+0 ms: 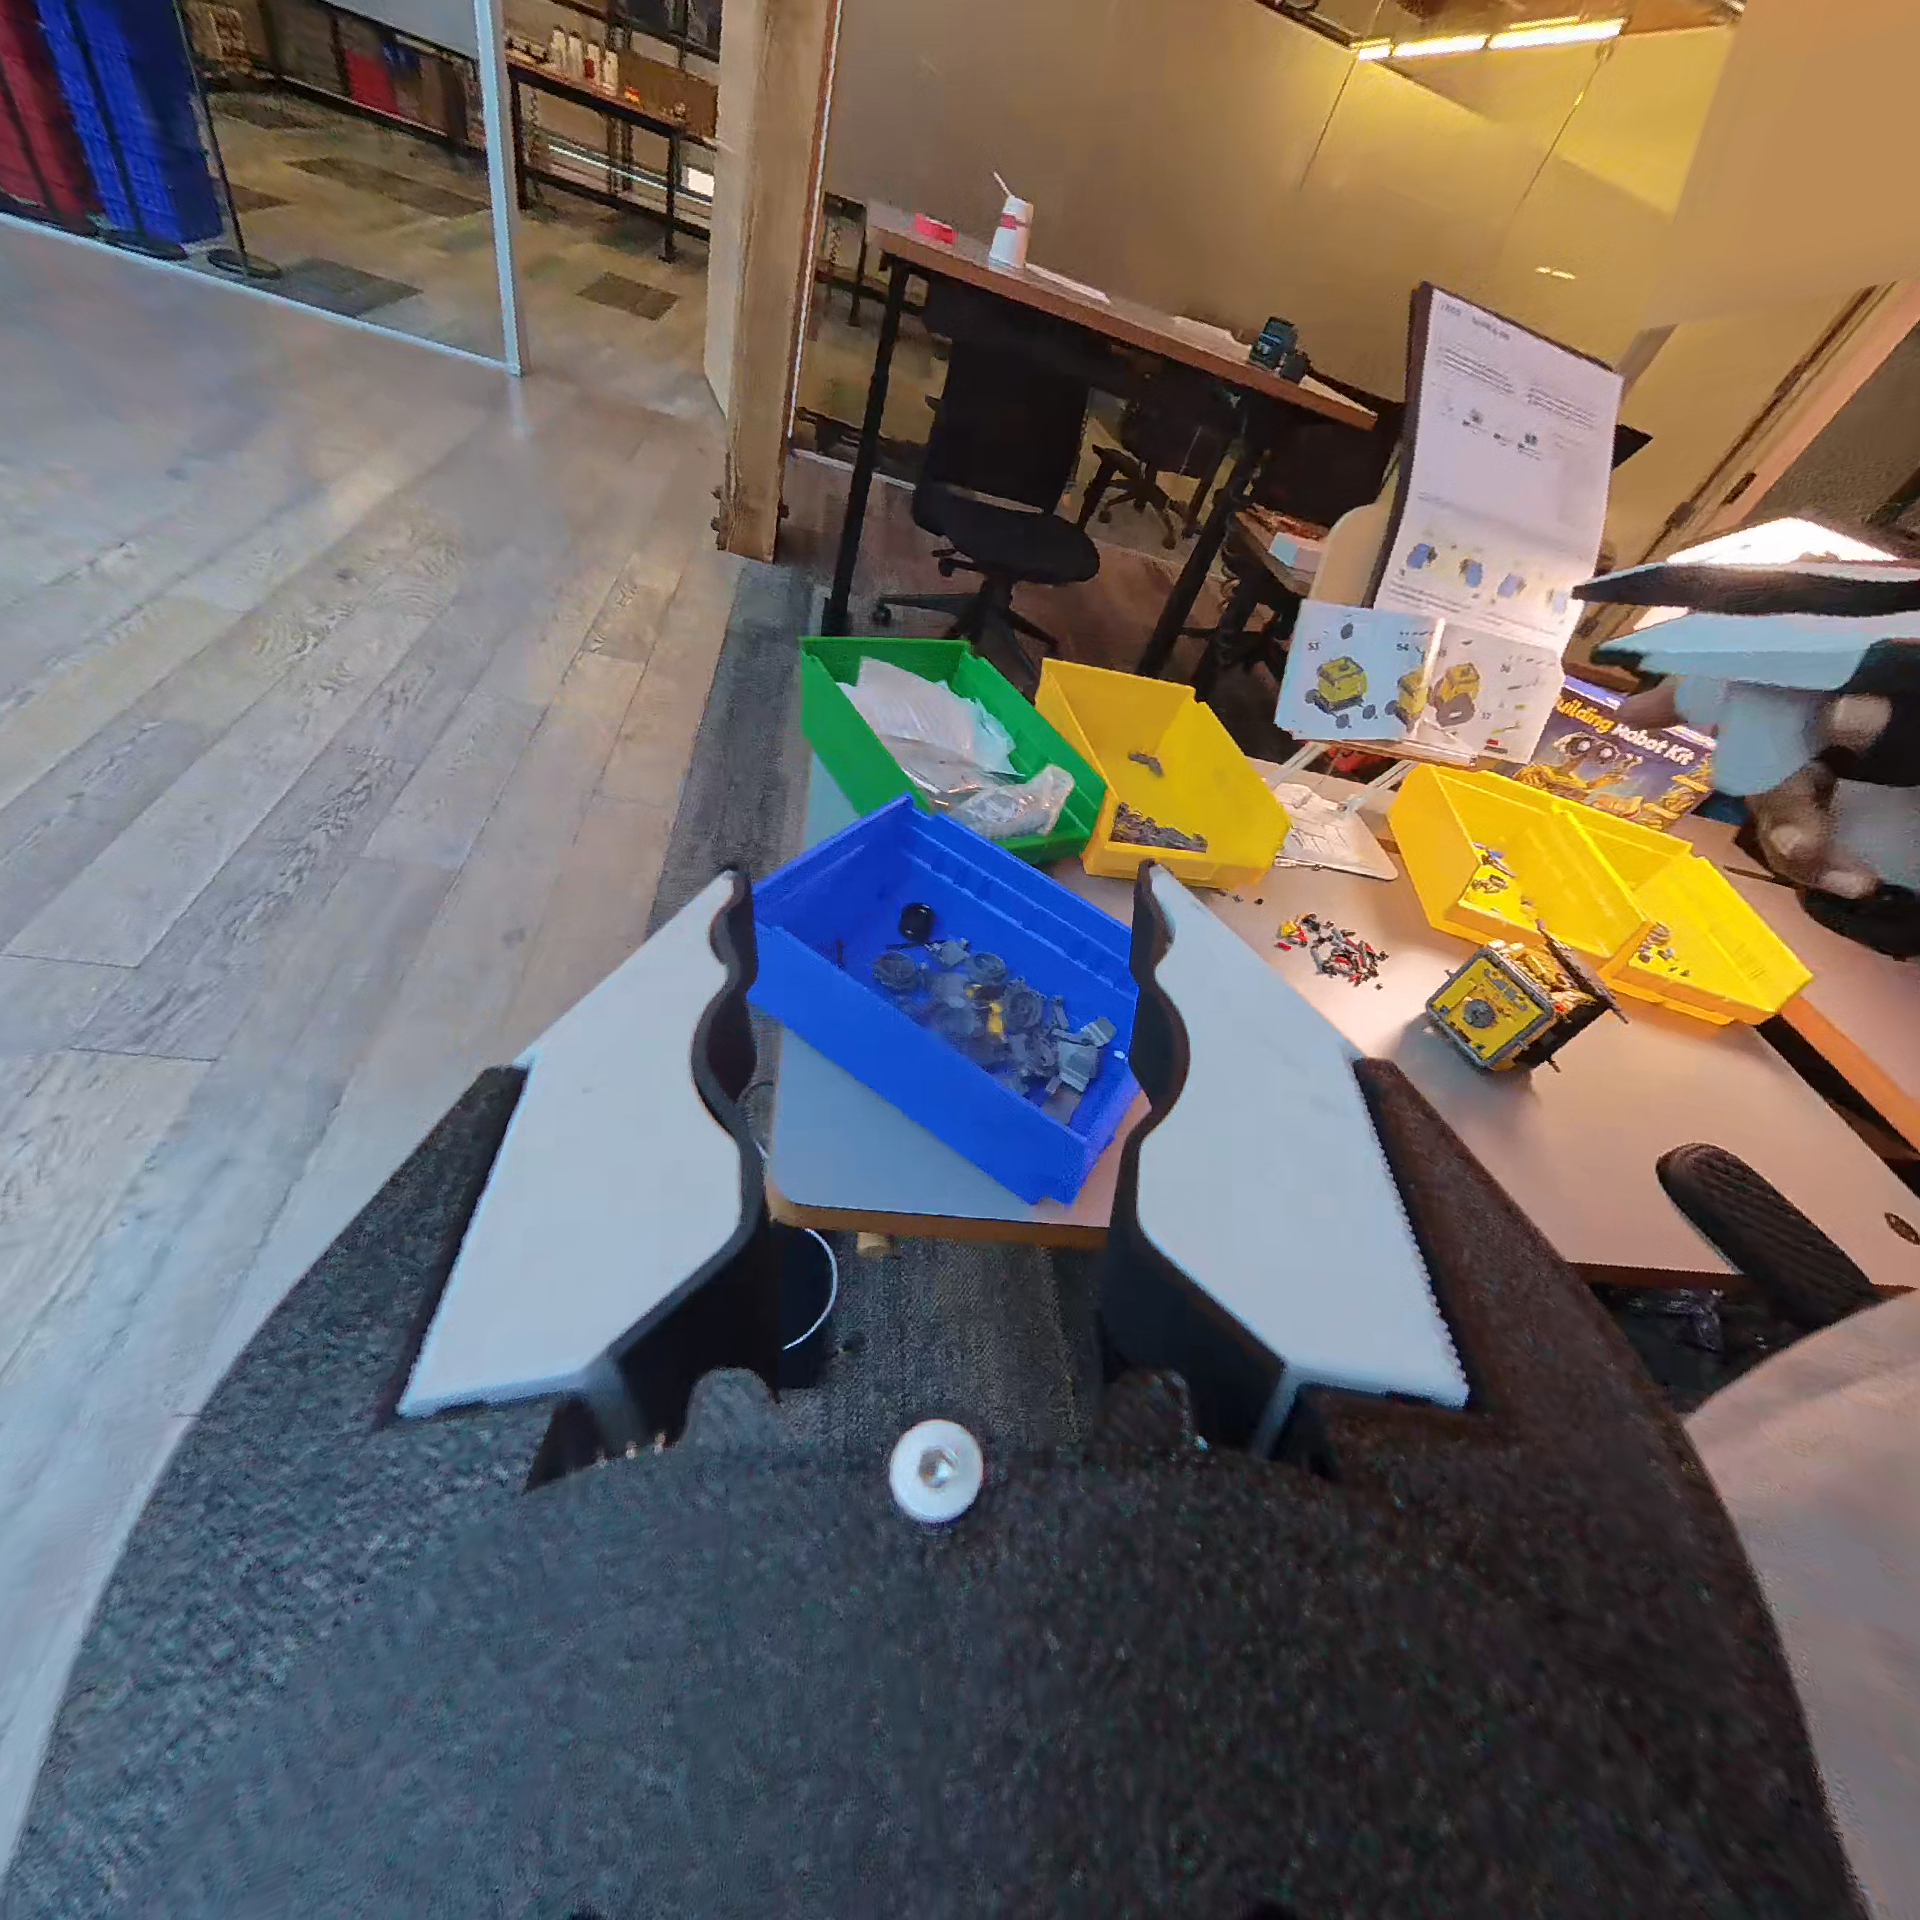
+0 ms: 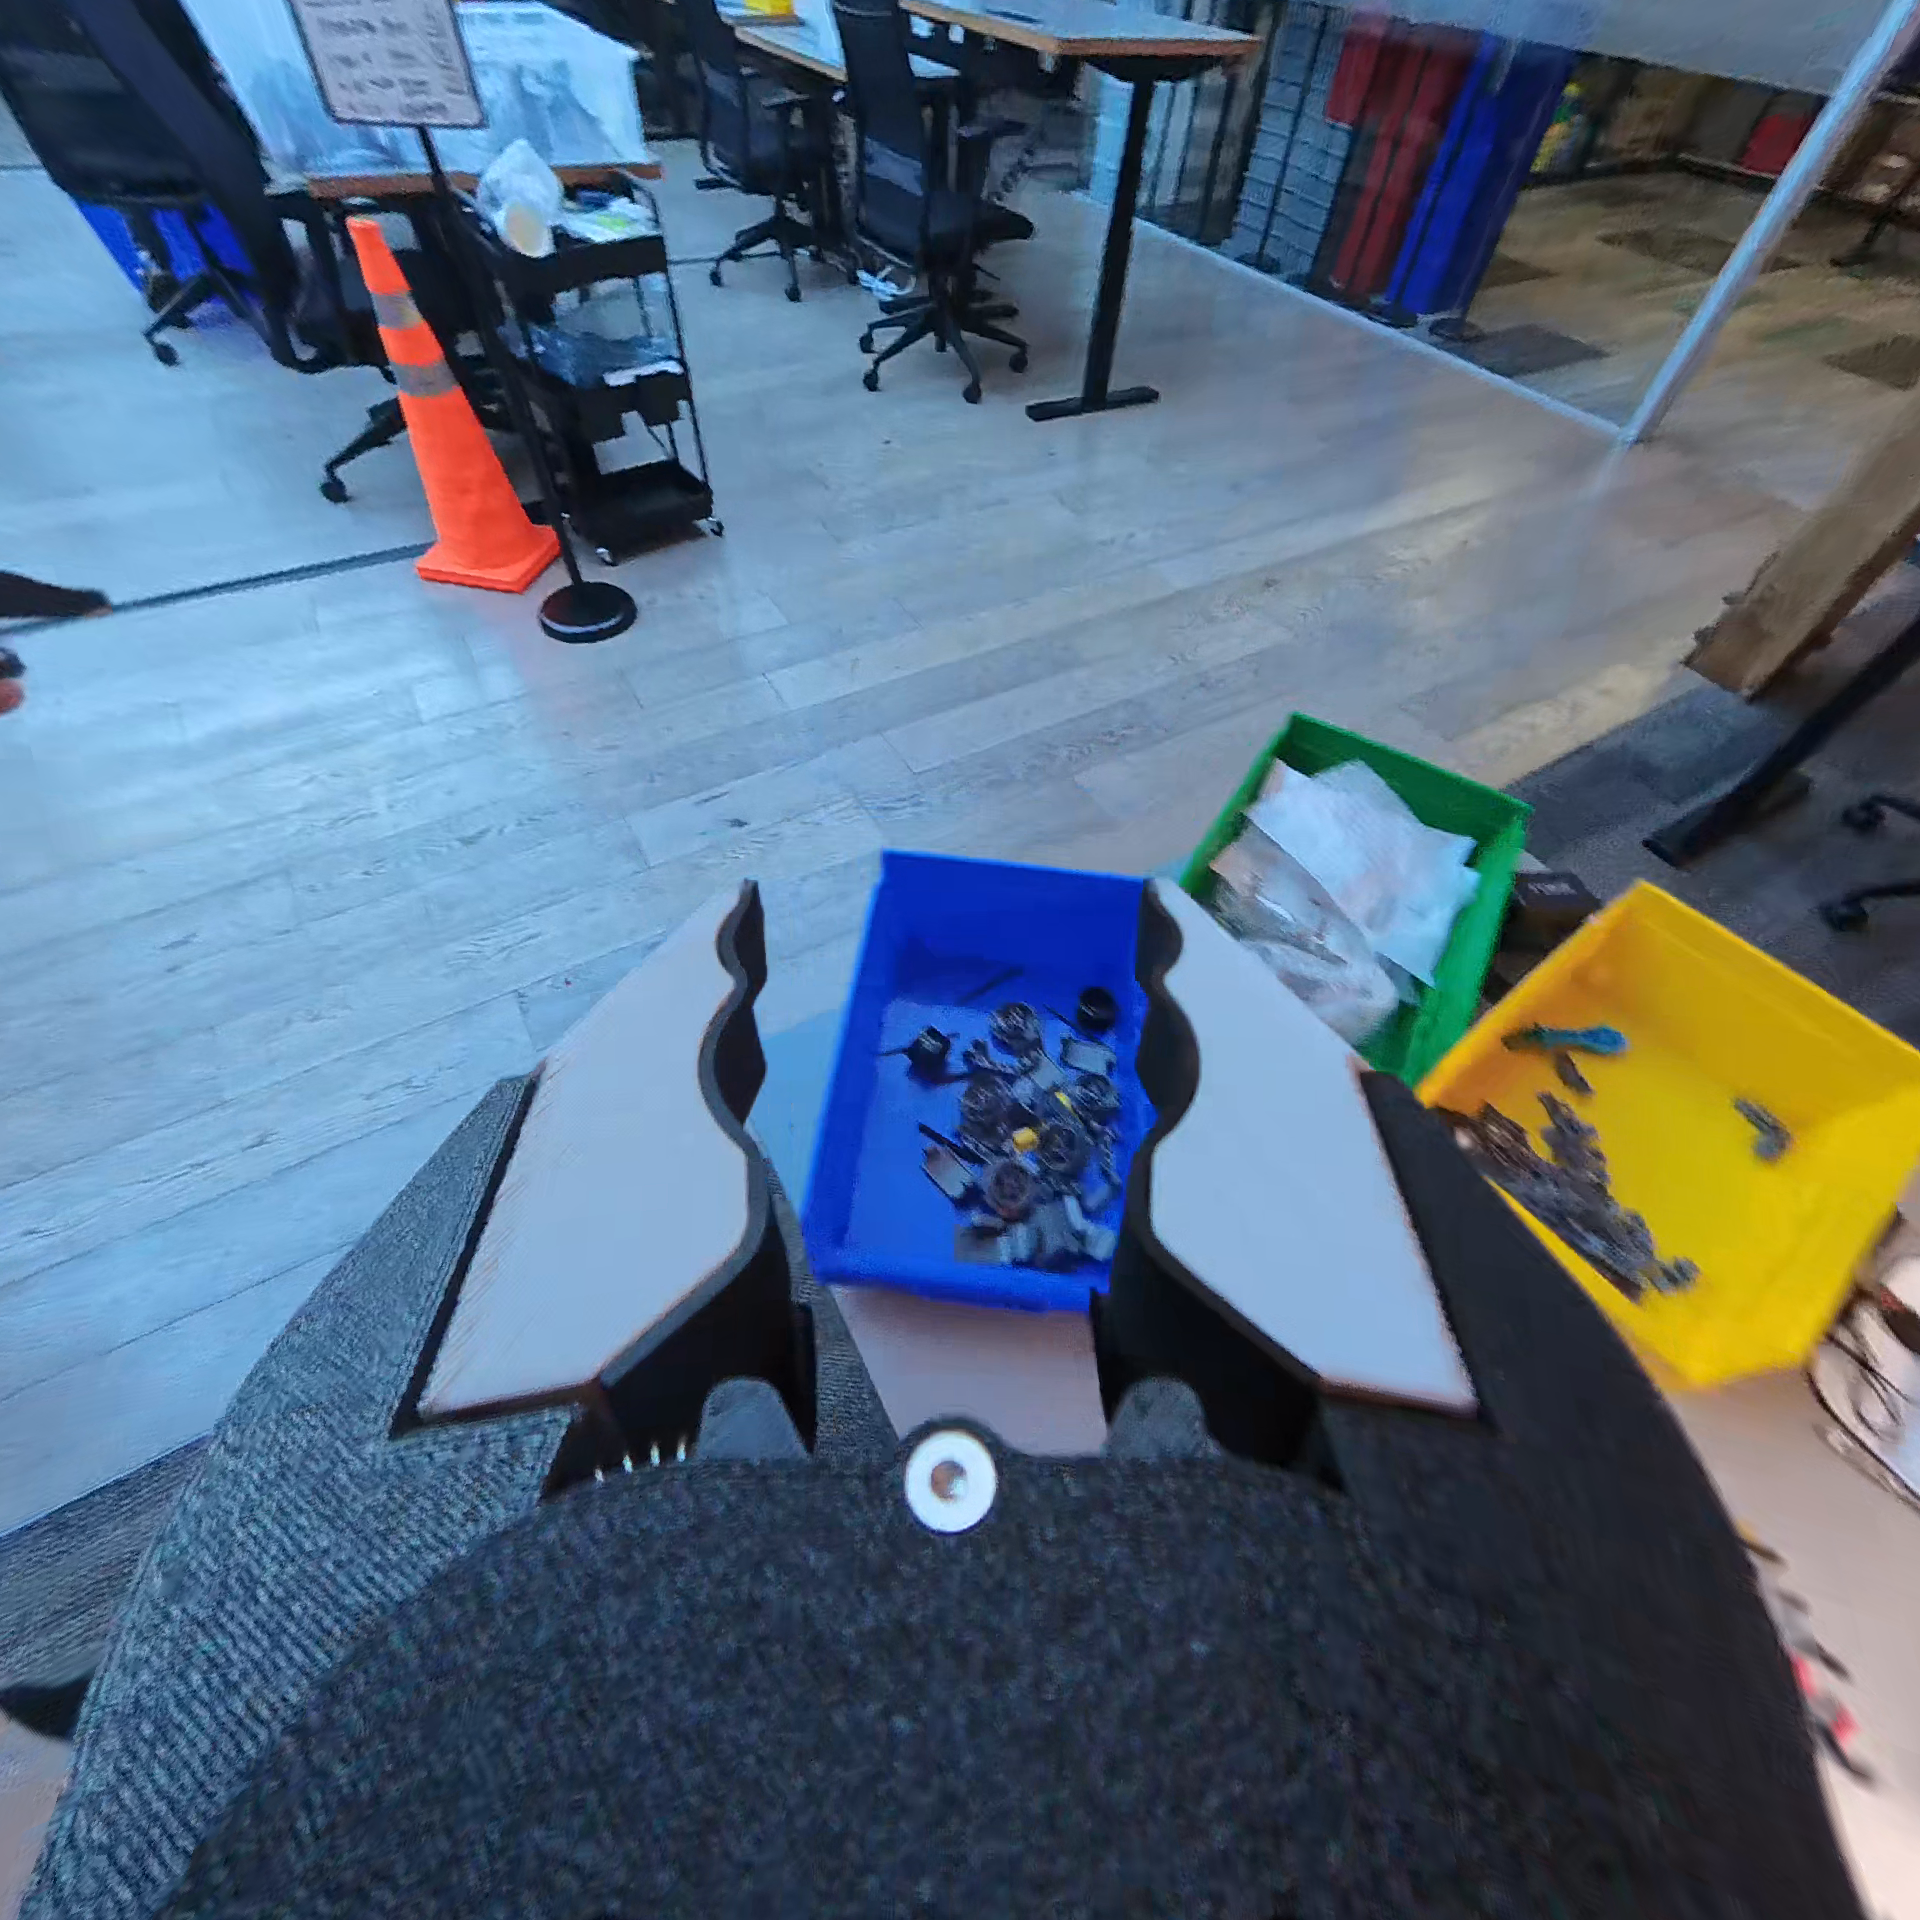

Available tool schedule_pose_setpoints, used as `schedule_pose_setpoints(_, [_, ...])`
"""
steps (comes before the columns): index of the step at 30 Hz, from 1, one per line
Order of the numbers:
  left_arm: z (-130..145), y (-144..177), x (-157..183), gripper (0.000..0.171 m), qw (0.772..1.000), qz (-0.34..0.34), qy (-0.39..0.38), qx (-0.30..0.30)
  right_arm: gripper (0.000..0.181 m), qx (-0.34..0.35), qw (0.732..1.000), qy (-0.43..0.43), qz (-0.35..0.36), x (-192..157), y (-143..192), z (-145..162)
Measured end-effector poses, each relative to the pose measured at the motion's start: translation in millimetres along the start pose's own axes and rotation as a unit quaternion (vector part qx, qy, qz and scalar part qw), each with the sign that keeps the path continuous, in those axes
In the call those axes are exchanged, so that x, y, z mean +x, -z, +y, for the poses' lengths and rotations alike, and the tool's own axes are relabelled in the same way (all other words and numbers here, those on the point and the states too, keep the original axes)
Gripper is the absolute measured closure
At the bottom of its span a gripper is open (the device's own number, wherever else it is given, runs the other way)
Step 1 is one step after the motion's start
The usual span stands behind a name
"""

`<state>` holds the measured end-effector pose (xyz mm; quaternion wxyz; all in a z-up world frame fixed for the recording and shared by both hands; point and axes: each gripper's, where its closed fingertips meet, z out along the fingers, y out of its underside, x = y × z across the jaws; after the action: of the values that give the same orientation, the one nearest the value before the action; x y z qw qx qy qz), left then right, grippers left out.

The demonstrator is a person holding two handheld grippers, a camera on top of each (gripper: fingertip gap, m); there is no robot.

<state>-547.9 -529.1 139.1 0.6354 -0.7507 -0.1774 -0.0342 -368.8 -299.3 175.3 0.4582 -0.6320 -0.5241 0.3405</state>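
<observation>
Pale wood-plank flooring (image 2: 935,644) spreads around a grey table (image 1: 1558,1122) with a wooden edge, in an open workroom with desks, black office chairs and an orange cone (image 2: 447,416) farther off. Both tools hang above the table's corner with nothing between their fingers: the left gripper (image 1: 940,904) has its jaws spread wide and empty, and the right gripper (image 2: 945,914) is likewise parted and bare. Framed between each pair of fingers sits a blue bin (image 1: 935,1018), at the table's corner, holding small grey and black wheels and pieces; its long axis runs from the table's near edge toward the far side, and in the right wrist view it points straight ahead along the fingers. Just beyond it lies a green bin (image 1: 862,717) of clear plastic bags, with a yellow bin (image 1: 1174,769) of dark parts beside that. Farther along the table stand two more yellow bins (image 1: 1621,894), a scatter of loose pieces (image 1: 1335,940), a small yellow block model (image 1: 1507,1003) tipped on its side, and propped instruction sheets (image 1: 1413,675).
</observation>
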Motion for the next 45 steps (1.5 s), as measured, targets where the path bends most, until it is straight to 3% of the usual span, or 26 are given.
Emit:
schedule_pose_setpoints(5, [-49.2,38.9,-71.9,0.098,0.998,-0.057,-0.024,0.003,0.109,0.016,0.998,-0.004,-0.065,-54.7,-90.2,-34.0])
schedule_pose_setpoints(11, [-46.5,39.4,-172.3,0.081,0.986,-0.164,0.006,-0.026,0.1,0.016,0.991,-0.065,-0.114,-77.6,-207.1,-43.0])
schedule_pose_setpoints(16, [-49.2,3.4,-250.2,0.082,0.975,-0.214,0.017,-0.059,0.092,-0.008,0.988,-0.101,-0.119,-58.8,-319.5,-21.0])
schedule_pose_setpoints(20, [-94.1,-59.5,-335.0,0.096,0.968,-0.24,-0.029,-0.073,0.103,0.003,0.99,-0.095,-0.104,-24.9,-427.0,-8.8])
schedule_pose_setpoints(22, [-133.2,-106.1,-376.5,0.098,0.972,-0.222,-0.043,-0.068,0.108,0.004,0.99,-0.107,-0.091,-4.5,-481.3,-14.2])
schedule_pose_setpoints(25, [-203.6,-184.8,-426.5,0.099,0.98,-0.177,-0.07,-0.052,0.107,0.052,0.985,-0.144,-0.077,22.5,-538.5,-71.9])
schedule_pose_setpoints(28, [-263.8,-268.0,-463.3,0.099,0.987,-0.136,-0.088,-0.016,0.108,0.09,0.986,-0.123,-0.067,46.8,-565.7,-134.8])
schedule_pose_setpoints(30, [-285.5,-328.4,-484.6,0.104,0.988,-0.111,-0.109,-0.006,0.11,0.095,0.99,-0.097,-0.037,74.2,-578.7,-155.5])
schedule_pose_setpoints(35, [-290.9,-500.9,-519.8,0.107,0.991,0.003,-0.13,-0.04,0.112,0.084,0.984,-0.149,0.045,162.5,-615.0,-155.3])
schedule_pose_setpoints(40, [-281.9,-686.1,-527.5,0.112,0.974,0.119,-0.172,-0.092,0.112,0.055,0.966,-0.207,0.143,260.5,-670.5,-138.6])
schedule_pose_setpoints(42, [-287.9,-764.8,-509.9,0.112,0.958,0.172,-0.2,-0.11,0.11,0.039,0.953,-0.227,0.198,308.4,-682.6,-144.0])
schedule_pose_setpoints(45, [-312.2,-877.0,-446.6,0.111,0.926,0.29,-0.219,-0.104,0.109,0.044,0.931,-0.231,0.278,378.1,-674.4,-165.1])
